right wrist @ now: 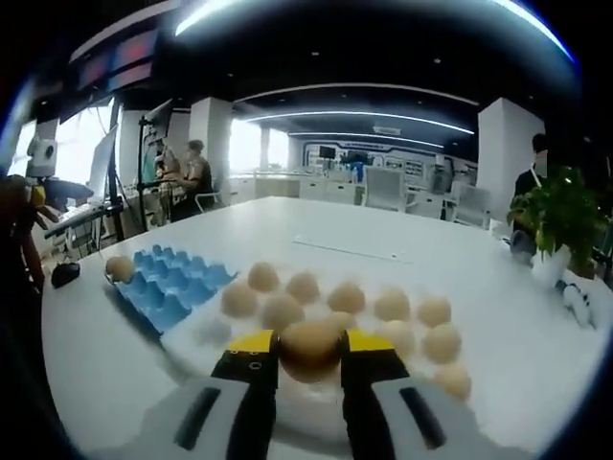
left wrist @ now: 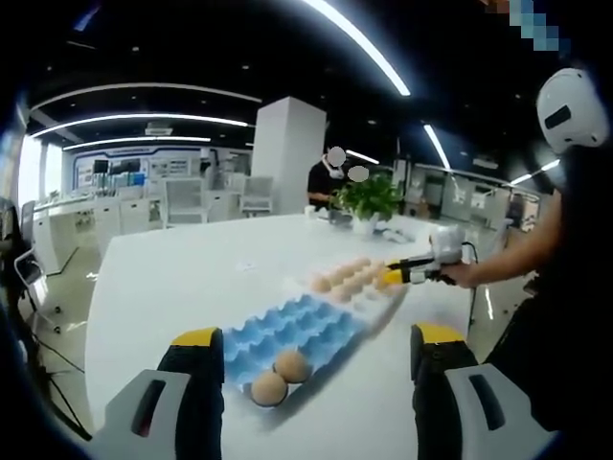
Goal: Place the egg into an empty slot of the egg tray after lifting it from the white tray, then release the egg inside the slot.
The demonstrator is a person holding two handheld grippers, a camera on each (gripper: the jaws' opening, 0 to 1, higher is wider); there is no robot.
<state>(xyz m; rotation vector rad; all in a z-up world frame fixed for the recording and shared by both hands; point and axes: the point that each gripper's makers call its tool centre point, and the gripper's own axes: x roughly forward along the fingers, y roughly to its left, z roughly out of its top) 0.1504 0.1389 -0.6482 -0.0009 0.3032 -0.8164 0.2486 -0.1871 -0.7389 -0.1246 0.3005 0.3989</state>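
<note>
The white worktop (left wrist: 192,287) carries the blue egg tray (left wrist: 297,331), two eggs in its near slots, beside the white tray (right wrist: 206,350) of loose eggs. The right hand-held gripper (right wrist: 308,356) is clenched on one egg (right wrist: 308,350) just above the white tray — apparently freshly gripped for the carry. The left hand-held gripper (left wrist: 316,350) hangs released over the egg tray. The white tray's edges blur into the worktop — hard to trace.

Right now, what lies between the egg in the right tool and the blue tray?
In the right gripper view, loose eggs on the white tray separate the held egg from the blue egg tray.
</note>
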